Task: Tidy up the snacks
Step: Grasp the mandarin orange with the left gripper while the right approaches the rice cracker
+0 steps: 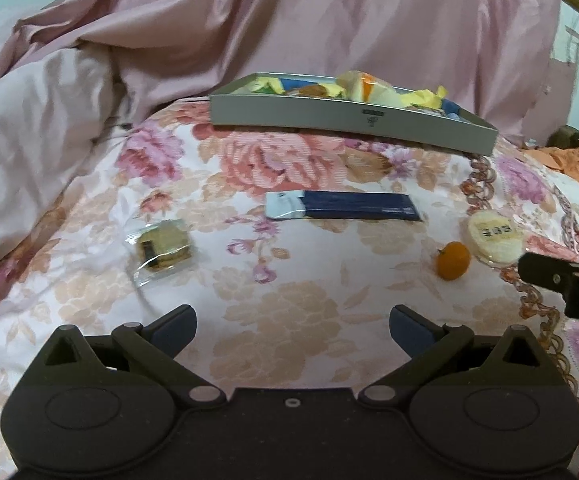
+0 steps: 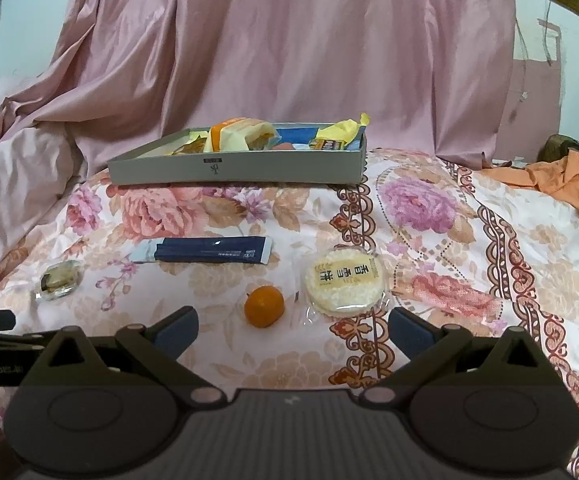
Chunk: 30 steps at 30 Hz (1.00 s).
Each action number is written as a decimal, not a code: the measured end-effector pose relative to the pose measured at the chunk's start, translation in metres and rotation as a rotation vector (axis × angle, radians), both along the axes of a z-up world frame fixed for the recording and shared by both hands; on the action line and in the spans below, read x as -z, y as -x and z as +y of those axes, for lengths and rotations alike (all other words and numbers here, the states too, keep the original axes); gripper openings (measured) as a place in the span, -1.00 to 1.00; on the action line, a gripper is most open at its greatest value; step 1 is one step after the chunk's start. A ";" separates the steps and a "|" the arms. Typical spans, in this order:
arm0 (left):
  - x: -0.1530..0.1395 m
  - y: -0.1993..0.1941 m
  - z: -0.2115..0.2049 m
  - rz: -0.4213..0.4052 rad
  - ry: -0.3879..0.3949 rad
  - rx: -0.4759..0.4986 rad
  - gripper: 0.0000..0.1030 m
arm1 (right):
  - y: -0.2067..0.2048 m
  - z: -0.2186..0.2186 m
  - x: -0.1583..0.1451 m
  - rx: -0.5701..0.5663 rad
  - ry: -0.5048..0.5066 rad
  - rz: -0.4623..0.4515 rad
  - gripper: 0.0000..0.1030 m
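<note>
Floral bedspread covers the bed, and the snacks lie spread across it. A grey shallow box sits at the far edge against the pink draped sheet, already holding several wrapped snacks. Nearer, in a loose row and well apart from one another: a small clear-wrapped biscuit on the left, a long dark-blue sachet in the middle, a small orange fruit and, just beside it, a round rice cracker in clear wrap. The left gripper hovers with its fingers spread wide and empty over bare bedspread. The right gripper is likewise spread and empty, close in front of the fruit and the cracker. Open cloth separates the row from the box.
</note>
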<state>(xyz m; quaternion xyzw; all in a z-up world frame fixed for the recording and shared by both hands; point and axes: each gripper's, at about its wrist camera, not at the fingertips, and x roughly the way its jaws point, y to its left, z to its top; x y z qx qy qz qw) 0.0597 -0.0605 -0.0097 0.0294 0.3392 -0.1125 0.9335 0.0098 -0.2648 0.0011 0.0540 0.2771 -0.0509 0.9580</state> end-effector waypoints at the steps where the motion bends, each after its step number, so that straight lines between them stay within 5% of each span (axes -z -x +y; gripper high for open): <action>1: 0.000 -0.001 -0.003 -0.002 -0.004 0.014 0.99 | -0.001 -0.002 -0.001 -0.005 0.001 0.004 0.99; 17: 0.012 -0.037 -0.065 0.013 -0.083 0.248 0.99 | -0.036 -0.046 0.003 -0.134 0.236 0.013 0.99; 30: 0.030 -0.067 -0.106 -0.015 -0.171 0.521 0.99 | -0.065 -0.064 0.032 -0.416 0.384 0.067 0.99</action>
